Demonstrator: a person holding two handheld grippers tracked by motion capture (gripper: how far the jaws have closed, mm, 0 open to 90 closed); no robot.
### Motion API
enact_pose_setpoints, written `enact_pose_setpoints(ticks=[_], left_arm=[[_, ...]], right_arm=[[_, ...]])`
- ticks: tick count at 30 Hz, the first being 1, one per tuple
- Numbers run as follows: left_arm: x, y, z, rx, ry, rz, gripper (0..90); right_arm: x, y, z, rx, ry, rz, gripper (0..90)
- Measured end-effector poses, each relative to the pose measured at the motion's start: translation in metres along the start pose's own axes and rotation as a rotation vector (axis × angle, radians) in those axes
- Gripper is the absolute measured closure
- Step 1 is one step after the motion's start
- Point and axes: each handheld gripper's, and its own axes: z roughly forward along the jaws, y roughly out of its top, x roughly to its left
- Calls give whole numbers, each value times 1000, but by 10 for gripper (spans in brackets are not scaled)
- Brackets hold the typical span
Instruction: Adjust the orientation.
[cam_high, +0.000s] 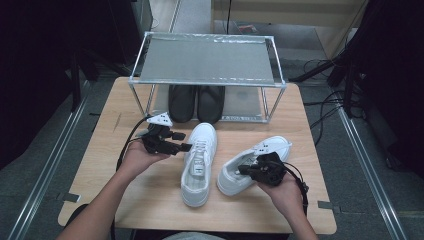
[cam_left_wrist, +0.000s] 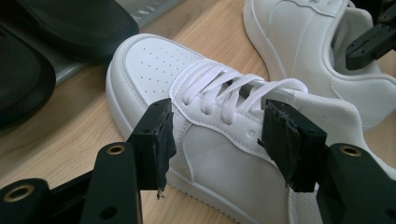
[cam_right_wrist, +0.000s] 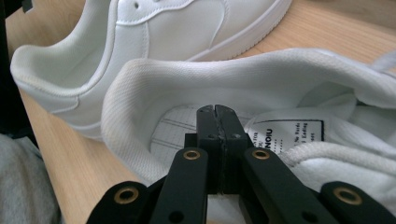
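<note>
Two white lace-up sneakers lie on the wooden table (cam_high: 115, 107). The left sneaker (cam_high: 199, 162) points away from me, and the right sneaker (cam_high: 245, 167) lies angled toward the far right. My left gripper (cam_high: 183, 141) is at the left sneaker's near side by the laces. In the left gripper view it (cam_left_wrist: 217, 135) stands open, its pads (cam_left_wrist: 156, 140) framing the left sneaker (cam_left_wrist: 154, 65) without touching it. My right gripper (cam_high: 242, 171) is shut with nothing between its jaws. Its tips (cam_right_wrist: 218, 114) sit over the heel opening of the right sneaker (cam_right_wrist: 233, 79), above the printed insole.
A metal-framed rack (cam_high: 207, 60) stands at the table's far side, with a pair of black shoes (cam_high: 196, 102) under its shelf. They also lie just beyond the left sneaker's toe as the black shoes (cam_left_wrist: 70, 23) in the left gripper view. Bare wood lies left and front.
</note>
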Motion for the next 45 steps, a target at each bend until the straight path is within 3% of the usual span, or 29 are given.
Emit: enact_pose_setpoints(ticks=[8, 12, 15, 19, 29, 36, 45], left_arm=[[0, 4, 5, 2, -8, 8, 439], [1, 4, 5, 5, -8, 12, 440], [2, 4, 5, 8, -9, 6, 440], [1, 4, 5, 7, -6, 11, 440], [2, 4, 4, 3, -4, 7, 440], [1, 4, 4, 2, -4, 8, 440], [1, 3, 3, 8, 0, 6, 440]], right_arm=[[3, -8, -9, 13, 0, 1, 900], [-1, -6, -23, -63, 11, 30, 900], [-6, -4, -39, -134, -23, 50, 900], [-16, -7, -51, -168, -71, 75, 900], [-54, -24, -55, -95, -218, 155, 900], [-63, -29, -45, -48, -204, 187, 900], [-65, -23, -36, -60, -200, 180, 900]])
